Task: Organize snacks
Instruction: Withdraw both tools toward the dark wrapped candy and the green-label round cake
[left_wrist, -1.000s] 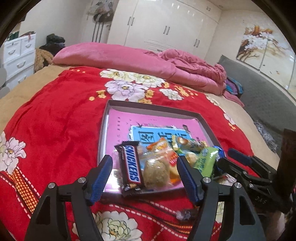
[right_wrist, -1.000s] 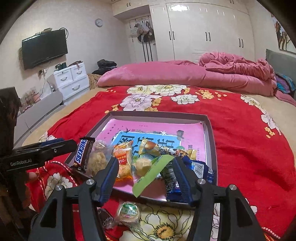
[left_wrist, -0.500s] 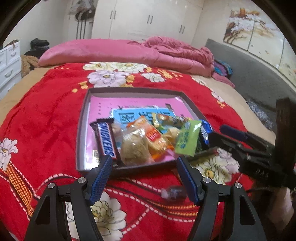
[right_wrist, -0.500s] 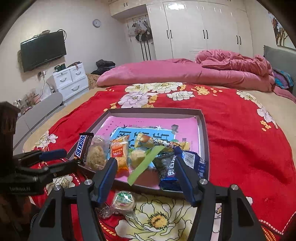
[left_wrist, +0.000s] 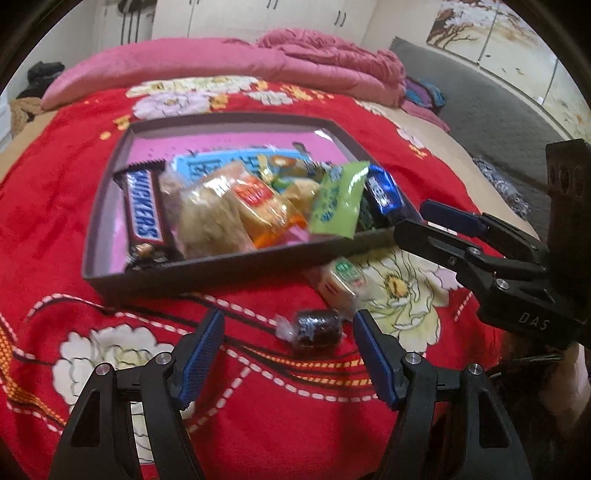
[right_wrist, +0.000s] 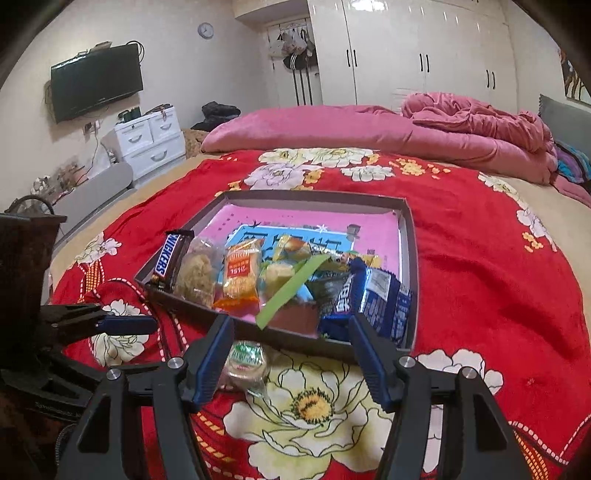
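**A:** Left wrist view?

**B:** Your left gripper (left_wrist: 288, 350) stands open and empty; a dark wrapped candy (left_wrist: 314, 328) lies on the bed between its fingers. Beyond it, the tray (left_wrist: 207, 269) holds a Snickers bar (left_wrist: 142, 206) and other packets.

**A:** Right wrist view?

**B:** Your right gripper (right_wrist: 290, 354) is open, empty; a green-labelled snack (right_wrist: 245, 363) lies by its left finger, outside the tray.
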